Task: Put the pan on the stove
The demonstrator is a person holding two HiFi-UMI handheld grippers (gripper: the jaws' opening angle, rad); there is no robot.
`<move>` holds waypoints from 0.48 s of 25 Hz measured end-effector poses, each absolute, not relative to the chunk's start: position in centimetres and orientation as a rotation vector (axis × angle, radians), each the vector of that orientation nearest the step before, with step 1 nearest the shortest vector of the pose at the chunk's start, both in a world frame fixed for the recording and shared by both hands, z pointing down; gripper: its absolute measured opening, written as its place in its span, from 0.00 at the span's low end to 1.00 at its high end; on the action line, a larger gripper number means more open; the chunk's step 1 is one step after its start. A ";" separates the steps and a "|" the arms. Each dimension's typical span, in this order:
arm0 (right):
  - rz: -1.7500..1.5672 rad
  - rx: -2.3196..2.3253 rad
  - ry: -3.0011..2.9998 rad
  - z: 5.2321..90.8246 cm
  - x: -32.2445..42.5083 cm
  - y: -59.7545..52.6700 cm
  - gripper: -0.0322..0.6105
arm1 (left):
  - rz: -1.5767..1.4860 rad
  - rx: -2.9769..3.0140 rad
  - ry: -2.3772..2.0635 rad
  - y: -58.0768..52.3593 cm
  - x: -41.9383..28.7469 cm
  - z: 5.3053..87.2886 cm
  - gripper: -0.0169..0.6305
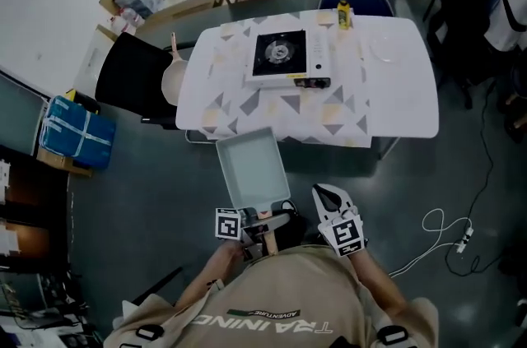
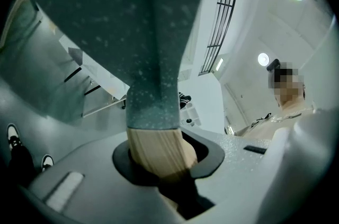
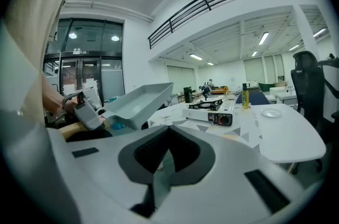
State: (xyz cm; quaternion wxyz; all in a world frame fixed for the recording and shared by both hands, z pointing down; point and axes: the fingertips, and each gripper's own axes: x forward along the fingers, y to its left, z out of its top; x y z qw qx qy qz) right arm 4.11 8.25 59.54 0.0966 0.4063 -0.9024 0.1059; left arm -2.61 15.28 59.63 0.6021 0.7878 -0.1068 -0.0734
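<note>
head view: left gripper (image 1: 260,226) clamps the grey pan (image 1: 251,168).

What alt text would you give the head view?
Top-down head view: the person's left gripper holds a grey rectangular pan by its near end, short of a white table that bears a portable gas stove. The right gripper is beside it, holding nothing.
</note>
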 end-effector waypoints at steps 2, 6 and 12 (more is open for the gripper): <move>0.304 1.245 -2.660 59.1 3.6 7.0 0.06 | -0.169 1.832 -0.230 13.5 -3.5 59.3 0.14; 0.266 1.295 -2.640 57.7 1.8 4.2 0.06 | -0.148 1.840 -0.208 9.7 -5.5 58.8 0.14; 0.233 1.380 -2.581 56.9 0.1 0.6 0.06 | -0.115 1.830 -0.182 5.4 -7.6 59.5 0.14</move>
